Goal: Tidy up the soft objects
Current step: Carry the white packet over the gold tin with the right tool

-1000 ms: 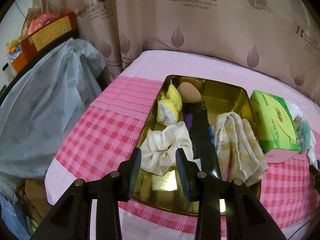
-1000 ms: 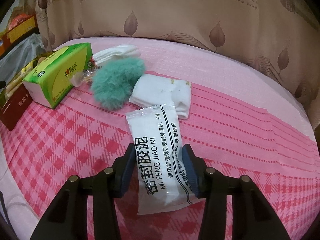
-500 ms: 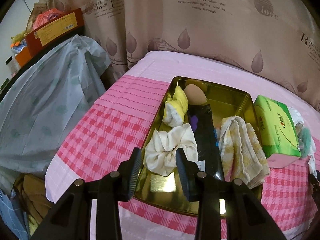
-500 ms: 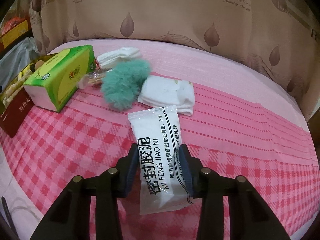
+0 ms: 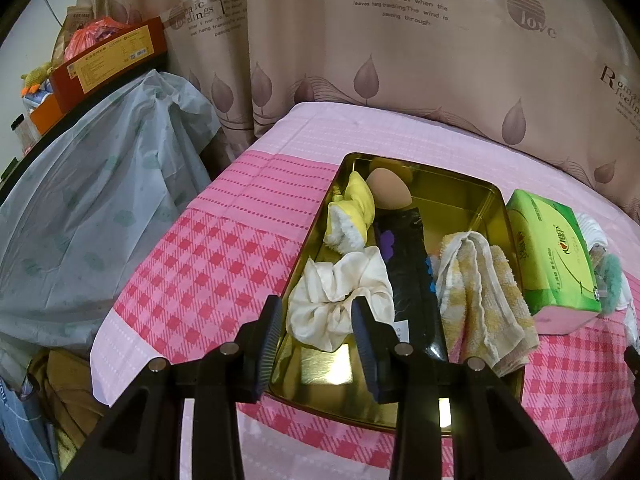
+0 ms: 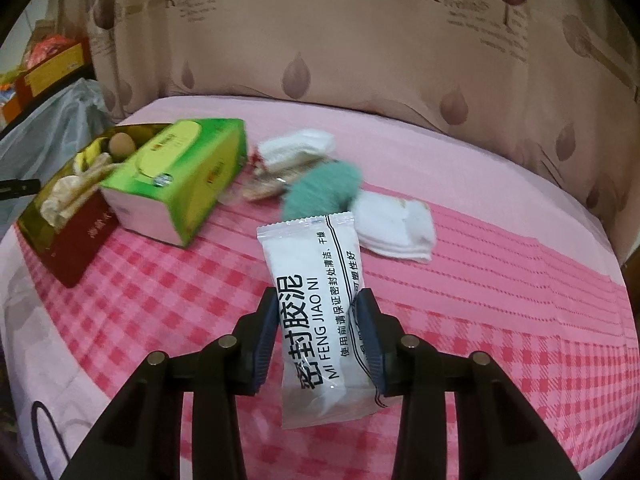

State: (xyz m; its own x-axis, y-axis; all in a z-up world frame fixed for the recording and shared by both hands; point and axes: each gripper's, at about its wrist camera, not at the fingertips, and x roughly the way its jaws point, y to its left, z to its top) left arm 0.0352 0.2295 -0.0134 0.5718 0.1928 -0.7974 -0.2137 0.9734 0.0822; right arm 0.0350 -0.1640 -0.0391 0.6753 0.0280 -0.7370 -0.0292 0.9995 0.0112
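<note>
The left tongs (image 5: 316, 344) hang spread and empty over the near end of the gold tin (image 5: 460, 190), above the cream scrunchie (image 5: 340, 292) lying in it. Right of the tin sits the green tissue pack (image 6: 176, 184). The right tongs (image 6: 316, 340) pinch the white sealing-clay packet (image 6: 316, 300), raised off the pink checked bed (image 6: 500, 340).

The right gripper (image 6: 318, 338) has its fingers (image 6: 265, 340) pressed on a white packet (image 6: 316, 284) with black print, lifted above the pink checked bed (image 6: 500, 320). Behind it lie a green fluffy ball (image 6: 320, 192), folded white socks (image 6: 396, 228), a green tissue pack (image 6: 180, 184) and a gold tin (image 6: 60, 248).
</note>
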